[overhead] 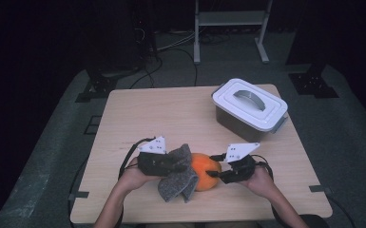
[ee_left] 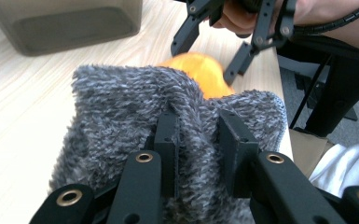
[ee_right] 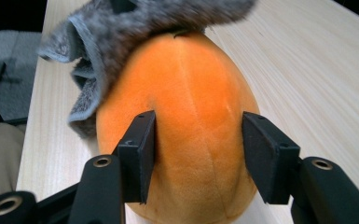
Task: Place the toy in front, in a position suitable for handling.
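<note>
Wooden table (overhead: pixel 138 114) under everything, seen whole from the high view. At its far right corner, a grey lidded box (overhead: pixel 250 109) with a handle on top; in the left gripper view just a dark corner of it. Near the front edge, between both hands, an orange plush fruit (overhead: pixel 205 172), touching a fuzzy grey cloth (overhead: pixel 178 178) draped against its left side. Left gripper (ee_left: pixel 199 140) clamped tight on a fold of that cloth, pile bunched between the pads. Right gripper (ee_right: pixel 198 154) set around the fruit's near end, jaws partly open; left pad against the plush, right pad close beside it, contact unclear. From above, that grip hidden behind the hand.
</note>
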`<state>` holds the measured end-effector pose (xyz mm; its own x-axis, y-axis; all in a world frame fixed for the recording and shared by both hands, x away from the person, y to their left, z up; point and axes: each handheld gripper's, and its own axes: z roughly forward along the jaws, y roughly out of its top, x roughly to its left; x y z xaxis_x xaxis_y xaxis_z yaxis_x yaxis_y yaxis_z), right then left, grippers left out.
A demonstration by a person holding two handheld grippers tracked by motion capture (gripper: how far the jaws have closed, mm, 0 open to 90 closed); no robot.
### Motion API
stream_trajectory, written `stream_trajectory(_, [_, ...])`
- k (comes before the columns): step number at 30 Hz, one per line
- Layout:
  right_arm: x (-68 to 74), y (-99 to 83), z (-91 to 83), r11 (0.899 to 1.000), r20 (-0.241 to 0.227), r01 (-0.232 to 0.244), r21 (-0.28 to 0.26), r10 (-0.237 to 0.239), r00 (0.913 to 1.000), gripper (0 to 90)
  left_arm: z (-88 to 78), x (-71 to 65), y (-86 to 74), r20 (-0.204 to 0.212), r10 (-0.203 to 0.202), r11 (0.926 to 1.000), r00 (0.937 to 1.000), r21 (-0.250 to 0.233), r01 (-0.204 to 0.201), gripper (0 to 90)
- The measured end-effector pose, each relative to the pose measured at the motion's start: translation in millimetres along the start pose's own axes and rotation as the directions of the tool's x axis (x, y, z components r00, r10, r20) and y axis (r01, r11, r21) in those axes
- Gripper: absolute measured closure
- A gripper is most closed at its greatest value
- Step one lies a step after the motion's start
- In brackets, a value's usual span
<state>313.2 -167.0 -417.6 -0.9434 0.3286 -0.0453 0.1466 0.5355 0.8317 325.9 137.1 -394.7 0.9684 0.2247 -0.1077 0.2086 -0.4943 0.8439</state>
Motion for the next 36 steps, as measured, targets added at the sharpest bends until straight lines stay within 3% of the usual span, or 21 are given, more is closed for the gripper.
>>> stream_trajectory(2, [-4.9, -2.4, -2.9, 1.0, -0.009, -0.031, -0.006, 0.031, 0.9995, 43.3, 0.7, 0.6, -0.7, 0.001, -0.005, 1.0, 1.0, -0.001, 0.005, 71.2])
stream_trajectory(4, [-0.7, 1.6, -3.3, 1.0, 0.003, -0.011, -0.014, 0.011, 0.9999, 38.9, 0.9, 0.3, 0.8, -0.002, 0.006, 0.9999, 1.0, 0.011, -0.006, 71.2])
stream_trajectory(8, [5.2, 5.5, -1.4, 0.999, 0.009, 0.03, -0.02, -0.029, 0.9995, 39.1, 2.1, -2.2, 2.7, 0.003, 0.014, 0.9998, 0.9999, 0.013, -0.014, 71.1])
stream_trajectory(9, [5.6, 5.2, -0.5, 0.999, 0.011, 0.025, -0.021, -0.025, 0.9996, 39.4, 2.3, -2.6, 2.8, 0.002, 0.013, 0.9998, 0.9999, 0.013, -0.013, 71.1])
stream_trajectory(11, [2.4, 2.4, -1.0, 1.0, -0.001, 0.023, -0.014, -0.023, 0.9997, 48.7, 1.1, -1.9, 2.5, 0.0, 0.012, 0.9999, 0.9999, 0.013, -0.012, 71.0])
stream_trajectory(14, [-3.2, -0.2, -3.6, 1.0, -0.006, 0.003, 0.006, -0.003, 1.0, 49.8, 0.8, -0.3, 0.8, -0.009, 0.01, 0.9997, 0.9999, 0.022, -0.009, 70.9])
stream_trajectory(17, [-9.0, -3.5, -7.2, 0.999, -0.031, -0.038, 0.001, 0.038, 0.9988, 42.6, 1.7, 0.3, -0.5, 0.001, -0.003, 0.9999, 1.0, 0.011, 0.003, 70.9])
stream_trajectory(19, [-8.0, -2.2, -7.9, 0.999, -0.019, -0.039, 0.001, 0.039, 0.9991, 38.1, 3.9, -0.3, -0.1, 0.006, -0.001, 0.9999, 1.0, 0.012, 0.001, 70.9])
stream_trajectory(23, [9.1, 12.9, -2.5, 0.999, -0.003, 0.024, -0.041, -0.024, 0.9997, 30.0, 9.0, -4.2, 2.8, 0.041, 0.005, 1.0, 0.9991, -0.002, -0.005, 70.9])
stream_trajectory(24, [9.1, 12.9, -2.5, 0.999, -0.003, 0.024, -0.041, -0.024, 0.9997, 30.0, 10.8, -6.0, 3.9, 0.047, 0.012, 0.9999, 0.9988, -0.002, -0.012, 70.9])
stream_trajectory(25, [14.3, 15.4, 6.0, 0.998, 0.024, 0.061, -0.015, -0.061, 0.9979, 31.7, 11.5, -7.6, 5.2, 0.04, 0.022, 0.9997, 0.999, 0.009, -0.023, 70.9])
stream_trajectory(26, [14.8, 14.7, 7.7, 0.998, 0.027, 0.067, -0.007, -0.067, 0.9974, 34.9, 11.4, -7.8, 5.3, 0.036, 0.024, 0.9996, 0.9991, 0.014, -0.025, 70.9])
stream_trajectory(29, [12.8, 11.7, 7.0, 0.997, 0.009, 0.074, -0.008, -0.074, 0.9972, 41.9, 8.0, -3.9, 1.3, 0.037, 0.006, 1.0, 0.9993, 0.003, -0.006, 71.0])
stream_trajectory(35, [0.9, 0.8, -3.3, 0.999, -0.005, 0.052, -0.003, -0.052, 0.9986, 45.7, 9.7, 2.0, -7.3, 0.002, -0.018, 0.9994, 0.9998, 0.031, 0.018, 70.8])
stream_trajectory(36, [-3.2, -2.3, -8.0, 1.0, -0.012, 0.025, -0.004, -0.025, 0.9996, 44.7, 11.9, 2.8, -8.0, 0.009, -0.023, 0.9994, 0.9997, 0.028, 0.022, 70.7])
